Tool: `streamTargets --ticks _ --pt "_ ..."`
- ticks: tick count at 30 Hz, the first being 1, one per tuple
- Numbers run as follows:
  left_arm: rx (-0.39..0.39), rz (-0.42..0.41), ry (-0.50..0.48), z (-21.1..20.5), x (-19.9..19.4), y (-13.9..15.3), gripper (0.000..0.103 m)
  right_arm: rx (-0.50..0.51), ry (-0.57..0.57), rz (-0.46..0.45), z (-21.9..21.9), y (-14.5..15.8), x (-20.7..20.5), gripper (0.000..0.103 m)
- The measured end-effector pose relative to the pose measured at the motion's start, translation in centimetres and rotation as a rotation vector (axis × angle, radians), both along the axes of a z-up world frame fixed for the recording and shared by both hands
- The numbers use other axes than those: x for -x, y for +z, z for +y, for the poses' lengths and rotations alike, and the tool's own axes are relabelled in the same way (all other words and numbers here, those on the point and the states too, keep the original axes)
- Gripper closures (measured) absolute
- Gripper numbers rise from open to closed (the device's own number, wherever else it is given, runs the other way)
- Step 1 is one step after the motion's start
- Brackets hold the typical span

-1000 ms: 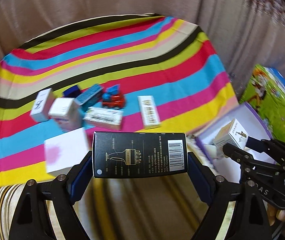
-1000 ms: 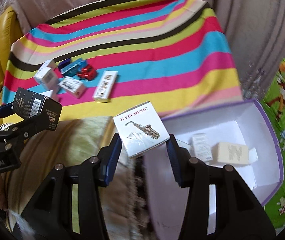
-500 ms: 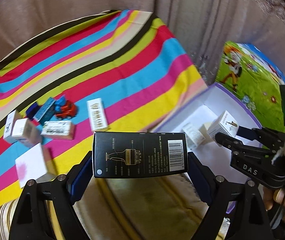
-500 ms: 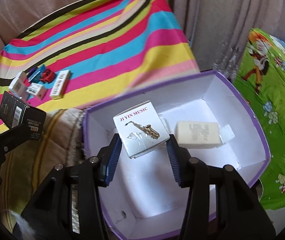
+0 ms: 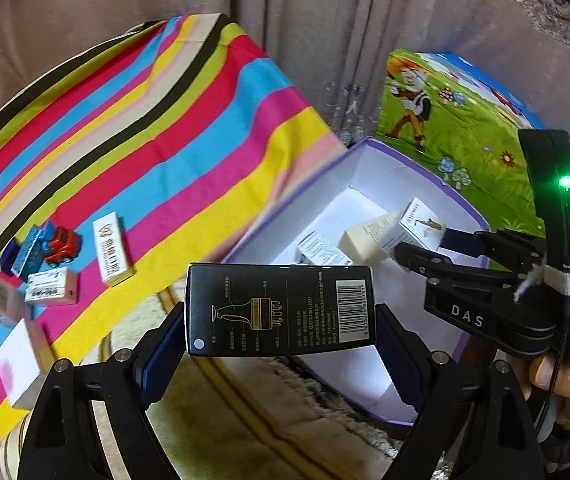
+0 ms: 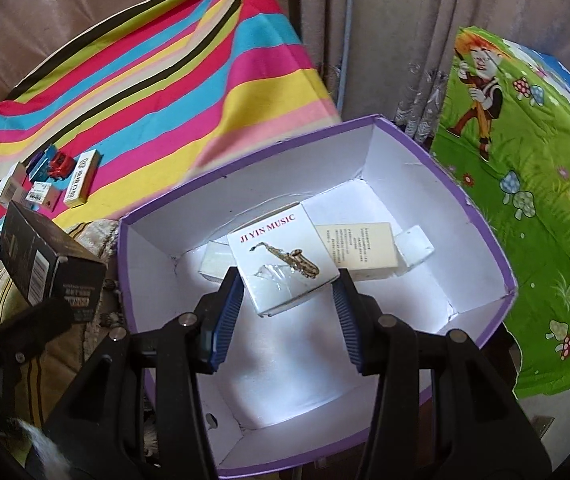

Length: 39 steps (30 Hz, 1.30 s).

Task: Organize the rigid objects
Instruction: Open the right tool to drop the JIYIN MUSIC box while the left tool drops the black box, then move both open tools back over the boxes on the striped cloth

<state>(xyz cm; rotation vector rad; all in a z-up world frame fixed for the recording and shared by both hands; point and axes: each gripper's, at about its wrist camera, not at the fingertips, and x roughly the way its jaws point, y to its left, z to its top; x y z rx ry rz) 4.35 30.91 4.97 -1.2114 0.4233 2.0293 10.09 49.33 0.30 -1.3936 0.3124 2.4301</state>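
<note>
My left gripper (image 5: 281,312) is shut on a long black box (image 5: 280,309) with a barcode, held crosswise near the left rim of the purple-edged white bin (image 5: 369,376). That black box (image 6: 41,260) also shows at the left of the right wrist view. My right gripper (image 6: 285,276) is shut on a white saxophone box (image 6: 281,258) marked JI YIN MUSIC, held over the inside of the bin (image 6: 481,248). In the left wrist view the same gripper (image 5: 417,240) and its saxophone box (image 5: 415,226) hang above the bin. A cream box (image 6: 359,250) and small white boxes lie on the bin floor.
A striped cloth (image 5: 133,132) carries several small boxes, a tall white box (image 5: 111,254) and a red toy car (image 5: 63,244). A green cartoon-printed box (image 6: 525,152) stands right of the bin. Curtains hang behind. A hand (image 5: 565,384) grips the right tool.
Both grippers swung right, away from the striped cloth toward the bin. The saxophone box went from the bin's left rim to above its middle. Neither grip changed.
</note>
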Motion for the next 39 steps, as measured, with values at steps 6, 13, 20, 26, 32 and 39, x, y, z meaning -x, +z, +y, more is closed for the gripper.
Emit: streamTargets --ticks 6,13,20,26,32,39 --pt "-0.038 -0.034 -0.041 0.9 -0.2 0.0 0.012 0.004 -0.024 -0.008 0.6 -0.1 -0.2 0.052" --pt "-0.059 -0.084 -0.034 0.8 0.1 -0.4 0.011 0.017 -0.039 0.001 0.8 -0.1 -0.3 0.036" --pt "-0.077 -0.103 0.008 -0.4 0.7 -0.4 0.011 0.024 -0.026 0.003 0.3 0.0 -0.3 0.034" --pt "-0.097 -0.092 0.065 -2.6 1.5 -0.1 0.011 0.022 -0.001 0.014 -0.8 0.5 0.0 0.033" --pt "-0.121 -0.078 0.129 -5.4 2.4 0.4 0.011 0.018 0.033 0.026 -2.4 1.1 0.7 0.031" --pt "-0.151 -0.081 0.207 -8.9 3.3 0.6 0.011 0.021 0.071 0.034 -4.4 1.6 1.3 0.031"
